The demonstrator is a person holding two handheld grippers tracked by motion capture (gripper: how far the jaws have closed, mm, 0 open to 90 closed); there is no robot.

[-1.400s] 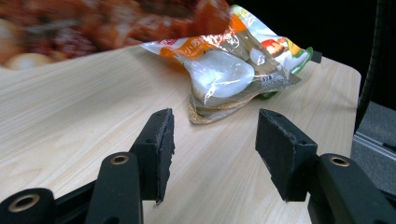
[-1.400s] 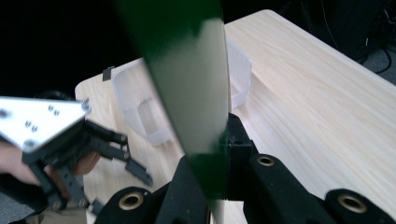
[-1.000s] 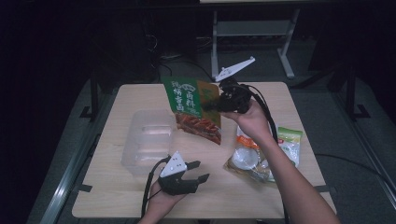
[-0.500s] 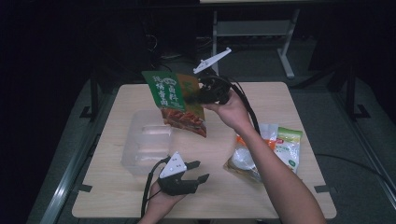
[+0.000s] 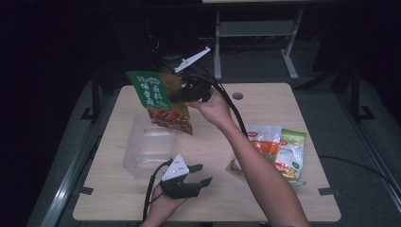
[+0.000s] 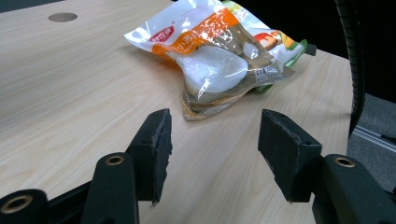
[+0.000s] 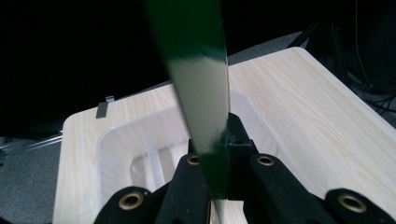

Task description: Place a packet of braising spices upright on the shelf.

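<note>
The green packet (image 5: 161, 101) hangs in the air above the far end of the clear tray (image 5: 150, 150), pinched at its edge by the right claw (image 5: 185, 92), whose jaws are clamped flat on the film, as the right gripper view (image 7: 205, 93) shows edge-on. The wooden surface (image 5: 208, 198) carries the tray at the left and a pile of other snack bags (image 5: 278, 147) at the right, well apart from it.

To do this step well, I judge the packet should be lowered until its bottom edge touches the tray floor, then laid down flat before the grip is let go.

Its long axis runs tilted, green top up and to the far left, red lower end down toward the tray.

The left claw (image 5: 195, 174) rests on the near surface, jaws spread and holding nothing, pointing at the bags (image 6: 219, 60).
</note>
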